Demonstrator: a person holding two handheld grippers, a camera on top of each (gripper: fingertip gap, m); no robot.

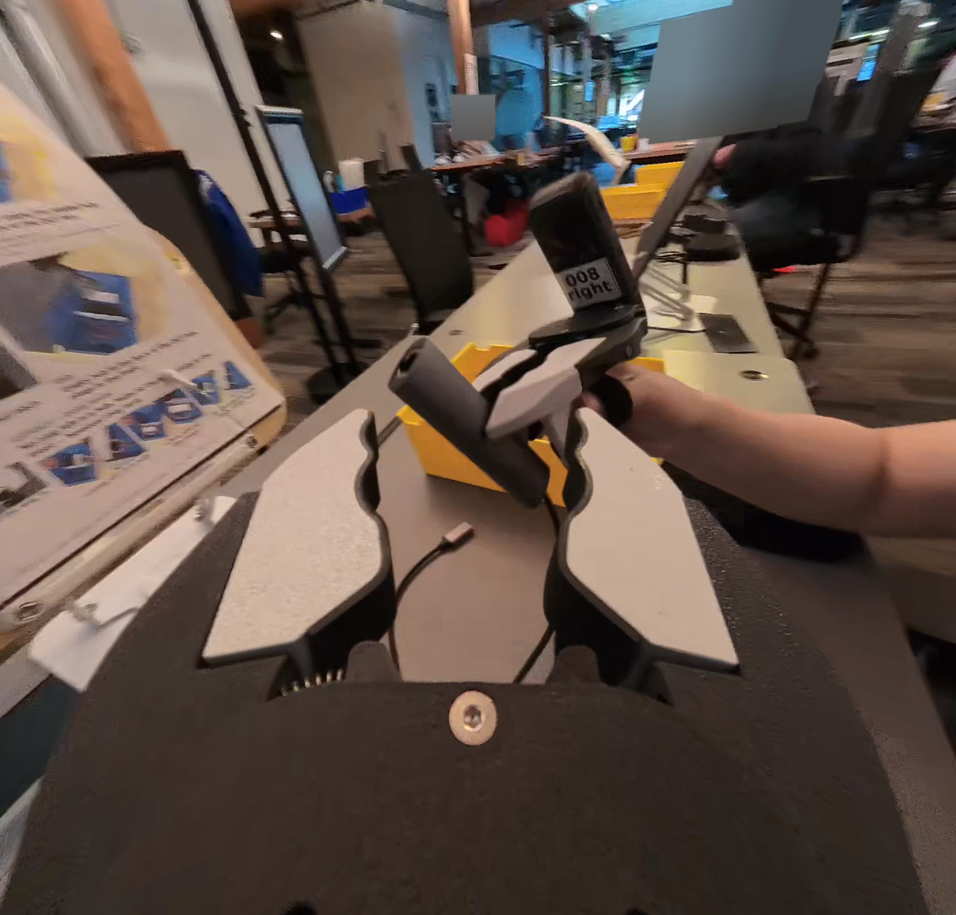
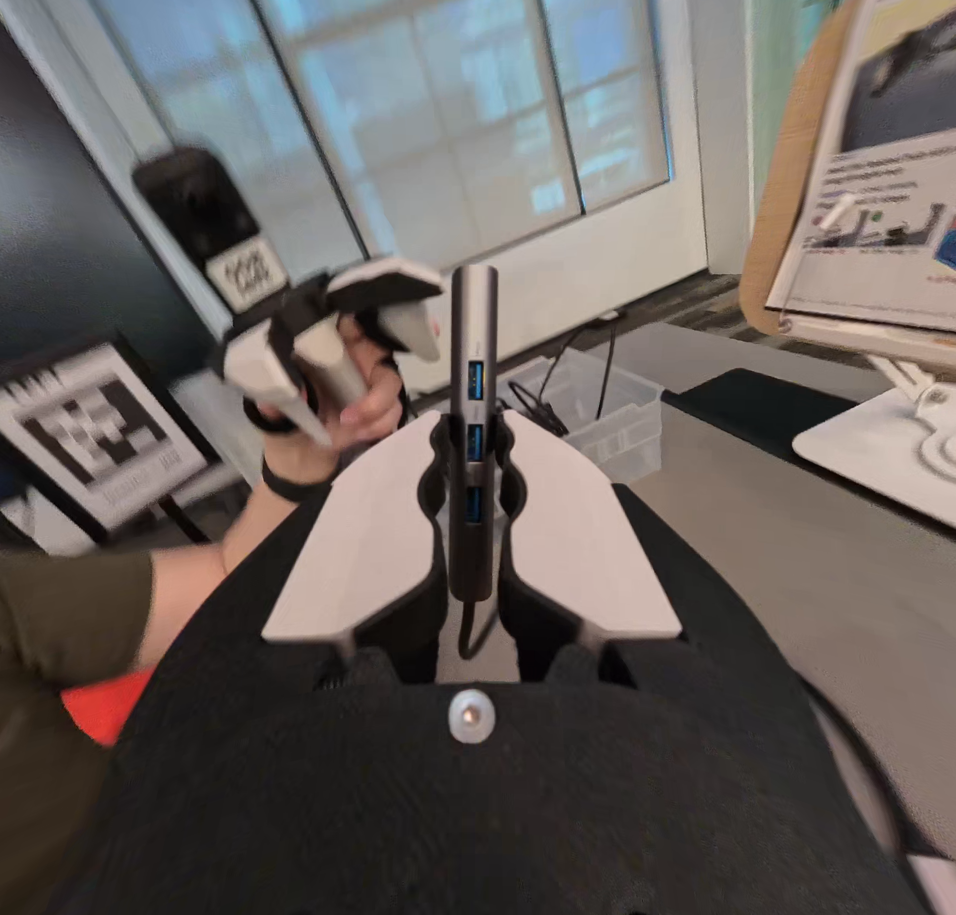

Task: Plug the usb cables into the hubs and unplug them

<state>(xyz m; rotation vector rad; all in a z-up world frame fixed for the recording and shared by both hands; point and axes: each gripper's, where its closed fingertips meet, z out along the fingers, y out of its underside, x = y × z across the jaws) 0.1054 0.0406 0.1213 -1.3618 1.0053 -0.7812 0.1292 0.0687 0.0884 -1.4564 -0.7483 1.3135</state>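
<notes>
1. Your right gripper [image 2: 473, 455] has its fingers [image 2: 372, 538] clamped on the grey hub [image 2: 472, 424], held up off the surface [image 2: 776, 554], blue ports facing the right wrist camera. Keep that grip firm and the hub steady.
2. Your left gripper [image 1: 473, 481] is spread wide and holds nothing. Lower it to the cable plug [image 1: 458, 534] lying on the surface between and below its fingers [image 1: 310, 543].
3. Grasp the plug squarely, just behind its metal end, so it will line up with a port.
4. The yellow bin [image 1: 445, 450] sits just beyond the plug; stay clear.
</notes>
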